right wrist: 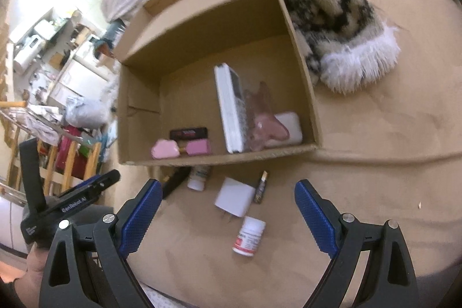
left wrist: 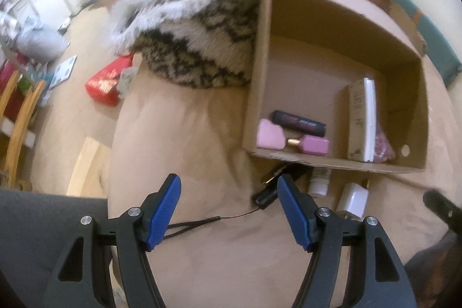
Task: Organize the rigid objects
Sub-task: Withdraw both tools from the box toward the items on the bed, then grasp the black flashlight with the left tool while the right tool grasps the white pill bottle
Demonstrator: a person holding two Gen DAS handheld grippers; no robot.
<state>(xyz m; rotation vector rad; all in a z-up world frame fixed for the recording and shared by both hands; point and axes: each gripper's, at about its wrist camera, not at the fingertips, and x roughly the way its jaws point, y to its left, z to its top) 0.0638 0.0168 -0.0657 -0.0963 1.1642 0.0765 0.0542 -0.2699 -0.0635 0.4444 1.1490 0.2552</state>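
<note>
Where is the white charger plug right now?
The white charger plug lies on the beige bed cover outside the cardboard box, centre of the right wrist view, between the small dark tube and pill bottle.

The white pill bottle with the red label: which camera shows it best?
The right wrist view. There the white pill bottle lies in plain sight on the beige cover, nearer the camera than the white charger. The left wrist view does not show it.
</note>
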